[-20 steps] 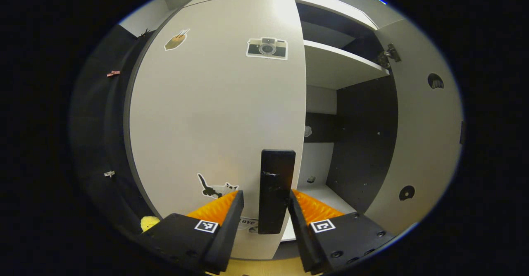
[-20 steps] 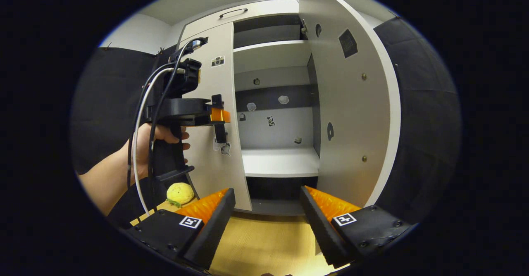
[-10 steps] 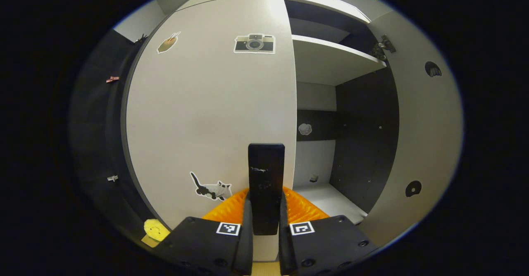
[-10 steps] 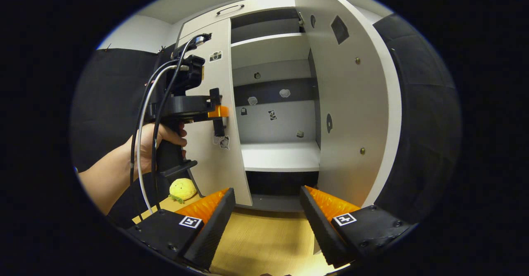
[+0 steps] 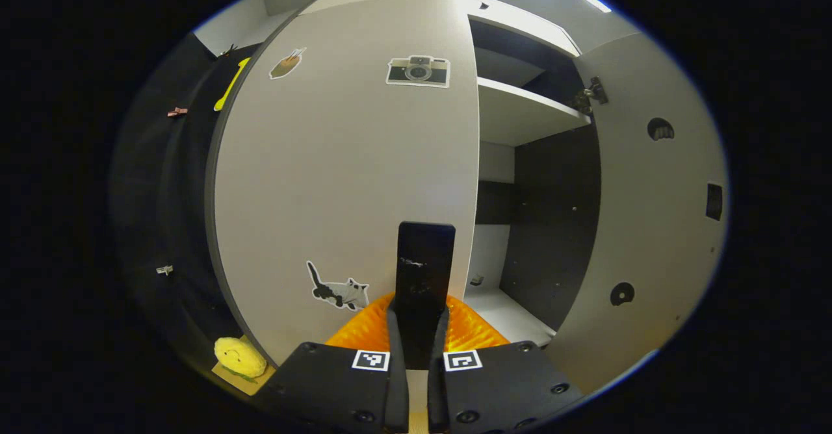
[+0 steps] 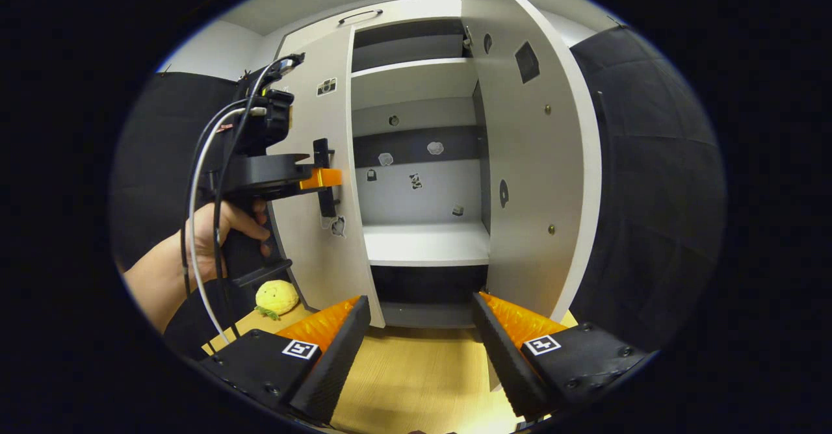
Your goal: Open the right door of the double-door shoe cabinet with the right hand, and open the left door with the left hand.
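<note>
Left tool (image 5: 417, 330) clamps the left door (image 5: 338, 180) handle (image 5: 424, 271).

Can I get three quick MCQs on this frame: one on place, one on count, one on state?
1. Where is the yellow plush toy?
A. on the floor left of the cabinet
B. on the middle shelf
C. on top of the cabinet

2. How many stickers show on the left door's front in the left gripper view?
A. one
B. three
C. five

3. What is the left gripper doing?
A. hanging open
B. shut on the left door's handle
C. shut on the toy

Key: 1 A, the toy lies by the cabinet's foot. 2 B, the left door bears three. 3 B, the left gripper clamps the handle.
</note>
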{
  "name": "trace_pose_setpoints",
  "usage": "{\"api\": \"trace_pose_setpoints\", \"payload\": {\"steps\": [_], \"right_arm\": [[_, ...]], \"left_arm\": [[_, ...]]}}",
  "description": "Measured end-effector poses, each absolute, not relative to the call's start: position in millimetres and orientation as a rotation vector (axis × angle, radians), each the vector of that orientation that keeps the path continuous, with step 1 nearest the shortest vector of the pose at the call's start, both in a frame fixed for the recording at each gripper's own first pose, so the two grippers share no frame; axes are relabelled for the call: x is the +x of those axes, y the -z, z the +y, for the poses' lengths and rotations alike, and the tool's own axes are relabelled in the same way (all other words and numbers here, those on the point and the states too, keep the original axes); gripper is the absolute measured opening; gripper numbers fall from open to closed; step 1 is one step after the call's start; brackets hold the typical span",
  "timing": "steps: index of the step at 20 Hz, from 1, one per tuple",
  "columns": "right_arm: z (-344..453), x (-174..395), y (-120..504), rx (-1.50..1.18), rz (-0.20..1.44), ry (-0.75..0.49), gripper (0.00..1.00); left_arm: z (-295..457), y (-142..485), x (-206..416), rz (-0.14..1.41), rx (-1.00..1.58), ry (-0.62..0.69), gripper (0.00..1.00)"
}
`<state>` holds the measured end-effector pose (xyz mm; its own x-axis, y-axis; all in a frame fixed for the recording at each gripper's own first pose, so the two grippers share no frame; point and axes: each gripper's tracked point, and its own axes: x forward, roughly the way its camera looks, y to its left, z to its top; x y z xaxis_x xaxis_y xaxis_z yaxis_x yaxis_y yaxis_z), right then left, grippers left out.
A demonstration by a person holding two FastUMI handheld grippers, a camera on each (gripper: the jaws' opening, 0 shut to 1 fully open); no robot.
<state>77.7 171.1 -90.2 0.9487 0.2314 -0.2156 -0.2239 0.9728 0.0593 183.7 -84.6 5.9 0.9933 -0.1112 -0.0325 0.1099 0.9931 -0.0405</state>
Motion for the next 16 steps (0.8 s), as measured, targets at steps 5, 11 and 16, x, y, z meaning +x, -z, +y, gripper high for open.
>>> {"api": "trace_pose_setpoints", "payload": {"steps": [5,11,16], "right_arm": [[190.0,61.6,76.7,0.030,0.204,-0.193,0.99],[224.8,36.8,78.3,0.013,0.204,-0.178,0.99],[259.5,20.4,85.4,0.011,0.224,-0.186,0.99]], "left_arm": [[-66.8,-9.0,134.7,0.028,-0.073,0.150,0.16],[-23.5,-8.9,77.8,0.020,-0.082,0.187,0.16],[14.3,-8.2,46.4,0.022,-0.069,0.167,0.15]]}}
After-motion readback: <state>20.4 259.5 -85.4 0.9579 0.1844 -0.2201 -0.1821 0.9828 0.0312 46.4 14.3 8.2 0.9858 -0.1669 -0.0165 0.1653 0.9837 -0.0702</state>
